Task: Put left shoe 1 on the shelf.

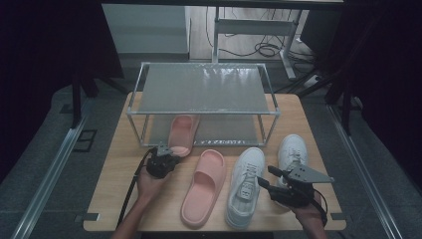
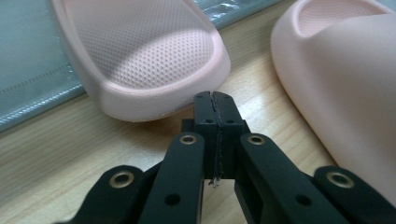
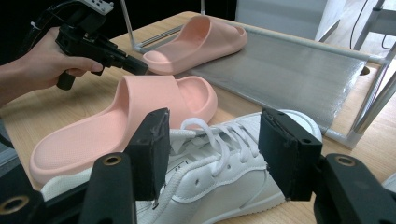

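A pink slipper point(image 1: 182, 133) lay half on the rack's lower shelf point(image 1: 226, 130), heel on the table point(image 1: 119, 199). The left gripper point(image 1: 165, 151), clenched empty, sat just at that heel. The right gripper point(image 1: 264, 178) hung released over a white sneaker point(image 1: 245, 186).

I can read no text, label, brand, number or sign anywhere on my feeds, neither on the shoes nor on the rack.

Lab, dark curtains point(image 1: 45, 45), floor cables point(image 1: 266, 50)
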`<state>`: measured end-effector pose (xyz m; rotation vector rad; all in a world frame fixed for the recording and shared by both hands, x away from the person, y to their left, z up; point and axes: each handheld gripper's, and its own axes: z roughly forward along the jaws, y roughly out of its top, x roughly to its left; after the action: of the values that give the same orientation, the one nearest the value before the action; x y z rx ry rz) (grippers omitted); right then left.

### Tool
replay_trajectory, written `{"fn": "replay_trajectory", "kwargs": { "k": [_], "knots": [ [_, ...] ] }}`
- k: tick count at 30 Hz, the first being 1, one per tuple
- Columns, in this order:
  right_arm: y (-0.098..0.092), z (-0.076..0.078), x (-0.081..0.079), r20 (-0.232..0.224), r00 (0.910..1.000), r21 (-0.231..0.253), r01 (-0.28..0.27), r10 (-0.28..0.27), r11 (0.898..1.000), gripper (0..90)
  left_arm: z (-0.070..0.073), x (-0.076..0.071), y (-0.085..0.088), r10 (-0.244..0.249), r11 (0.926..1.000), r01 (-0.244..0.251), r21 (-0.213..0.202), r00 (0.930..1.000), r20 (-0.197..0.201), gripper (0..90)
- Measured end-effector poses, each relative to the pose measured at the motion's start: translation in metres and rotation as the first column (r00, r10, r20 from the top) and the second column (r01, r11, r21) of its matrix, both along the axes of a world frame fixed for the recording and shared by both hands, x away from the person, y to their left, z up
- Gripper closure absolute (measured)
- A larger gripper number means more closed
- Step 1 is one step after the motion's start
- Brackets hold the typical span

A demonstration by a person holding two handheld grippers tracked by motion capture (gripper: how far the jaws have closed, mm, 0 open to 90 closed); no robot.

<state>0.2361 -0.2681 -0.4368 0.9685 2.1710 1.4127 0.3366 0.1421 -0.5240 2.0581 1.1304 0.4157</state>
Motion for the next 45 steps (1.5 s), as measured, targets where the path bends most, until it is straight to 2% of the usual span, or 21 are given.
{"fn": "replay_trajectory", "kwargs": {
  "k": [10,23,45],
  "knots": [
    [0.003,-0.003,0.001,-0.007,1.0,-0.006,-0.006,0.006,1.0,44.6,-0.002,0.013,0.0,0.019,0.9998,-0.019,-0.009,0.9998,-0.001,90.0],
    [0.003,-0.004,0.003,-0.013,0.9999,-0.007,-0.009,0.009,1.0,44.6,-0.002,0.035,-0.007,0.041,0.9991,-0.041,0.009,0.9991,-0.011,90.0],
    [0.003,-0.006,0.004,-0.018,0.9998,-0.012,-0.012,0.012,1.0,44.6,-0.005,0.065,-0.029,0.059,0.9982,-0.06,-0.003,0.9977,-0.032,89.6]
  ]
}}
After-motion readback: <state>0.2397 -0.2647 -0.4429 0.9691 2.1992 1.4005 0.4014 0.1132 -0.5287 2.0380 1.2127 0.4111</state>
